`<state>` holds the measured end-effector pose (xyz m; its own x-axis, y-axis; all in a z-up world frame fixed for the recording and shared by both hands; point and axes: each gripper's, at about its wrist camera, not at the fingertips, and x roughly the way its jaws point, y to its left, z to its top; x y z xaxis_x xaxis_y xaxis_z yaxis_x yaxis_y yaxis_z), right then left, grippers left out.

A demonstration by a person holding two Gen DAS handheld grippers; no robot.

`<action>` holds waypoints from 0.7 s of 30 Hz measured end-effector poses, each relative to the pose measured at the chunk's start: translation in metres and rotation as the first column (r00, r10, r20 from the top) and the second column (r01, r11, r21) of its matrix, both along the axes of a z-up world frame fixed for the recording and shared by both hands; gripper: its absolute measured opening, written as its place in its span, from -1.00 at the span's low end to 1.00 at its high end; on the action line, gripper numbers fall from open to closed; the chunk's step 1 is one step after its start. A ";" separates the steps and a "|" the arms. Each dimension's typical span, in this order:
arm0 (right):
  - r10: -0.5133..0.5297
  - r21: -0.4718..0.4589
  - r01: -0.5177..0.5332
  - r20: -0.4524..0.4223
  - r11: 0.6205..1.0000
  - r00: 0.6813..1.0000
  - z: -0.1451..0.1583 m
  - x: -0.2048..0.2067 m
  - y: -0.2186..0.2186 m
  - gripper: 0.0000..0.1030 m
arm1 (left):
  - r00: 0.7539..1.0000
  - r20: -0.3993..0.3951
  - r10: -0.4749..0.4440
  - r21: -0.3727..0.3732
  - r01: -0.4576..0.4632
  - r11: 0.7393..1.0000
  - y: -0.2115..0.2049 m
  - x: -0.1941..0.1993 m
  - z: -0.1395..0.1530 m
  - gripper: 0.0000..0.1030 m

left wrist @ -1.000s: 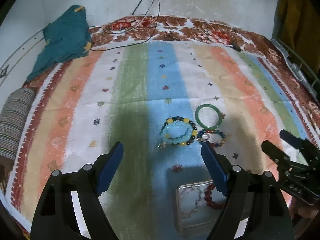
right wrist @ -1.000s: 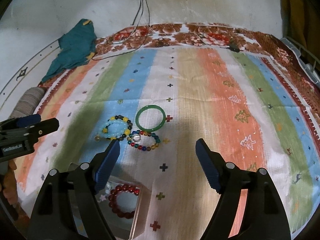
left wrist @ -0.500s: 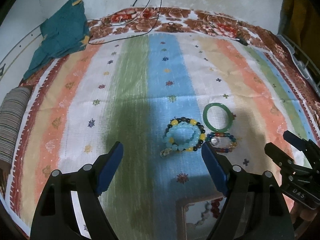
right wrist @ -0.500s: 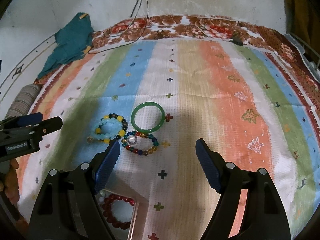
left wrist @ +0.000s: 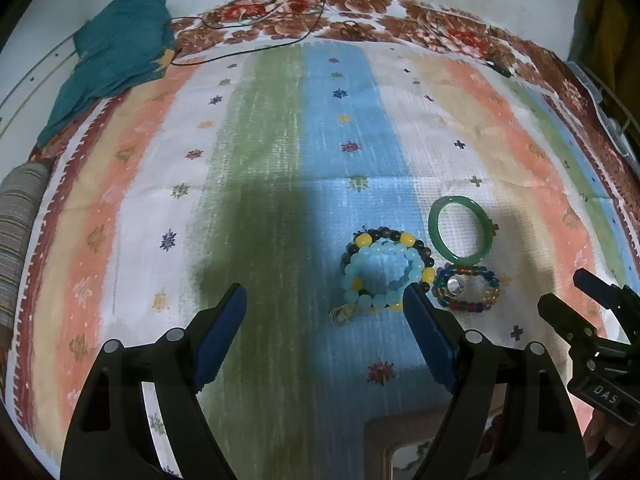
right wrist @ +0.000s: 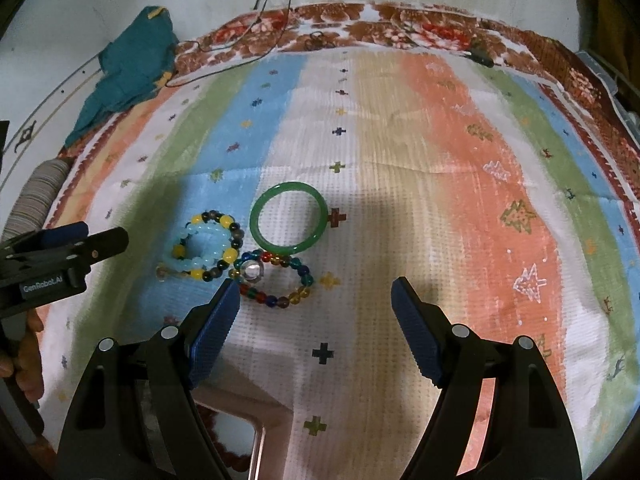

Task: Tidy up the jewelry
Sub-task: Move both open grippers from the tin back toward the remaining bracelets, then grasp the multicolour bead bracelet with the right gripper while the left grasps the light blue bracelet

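Three bracelets lie close together on the striped cloth. A green bangle (left wrist: 460, 229) (right wrist: 287, 216) is farthest. In front of it sit a pale blue and yellow bead bracelet (left wrist: 386, 270) (right wrist: 204, 249) and a multicoloured glass bead bracelet (left wrist: 466, 289) (right wrist: 276, 278). My left gripper (left wrist: 324, 300) is open above the cloth, its right finger just in front of the pale blue beads. My right gripper (right wrist: 316, 294) is open too, with its left finger next to the multicoloured beads. A clear box (left wrist: 400, 446) (right wrist: 240, 432) with a red bead bracelet inside shows at the bottom edge.
A teal cloth (left wrist: 116, 52) is bunched at the far left corner, with black cables (left wrist: 256, 28) running along the back border. A striped roll (left wrist: 16, 232) lies at the left edge. A metal rack (left wrist: 616, 108) stands at the right.
Both grippers have moved forward and down toward the bracelets, which now look larger and nearer. The clear box has slid almost out of view at the bottom. The jaws kept their width.
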<state>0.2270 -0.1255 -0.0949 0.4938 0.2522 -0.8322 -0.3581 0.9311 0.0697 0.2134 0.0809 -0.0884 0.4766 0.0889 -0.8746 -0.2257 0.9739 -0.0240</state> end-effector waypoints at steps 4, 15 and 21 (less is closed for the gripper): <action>-0.002 -0.005 0.002 -0.019 1.000 1.000 -0.007 0.006 0.001 0.52 | 1.000 -0.018 -0.007 0.012 0.007 1.000 0.000 0.007 -0.009 0.54; -0.006 -0.028 0.004 -0.056 1.000 0.998 -0.025 0.019 0.006 0.52 | 0.998 -0.037 -0.043 0.021 0.043 0.999 -0.003 0.029 -0.022 0.54; -0.004 -0.060 -0.001 -0.083 0.998 0.997 -0.035 0.026 0.012 0.52 | 0.996 -0.065 -0.058 0.008 0.059 0.998 -0.003 0.039 -0.035 0.54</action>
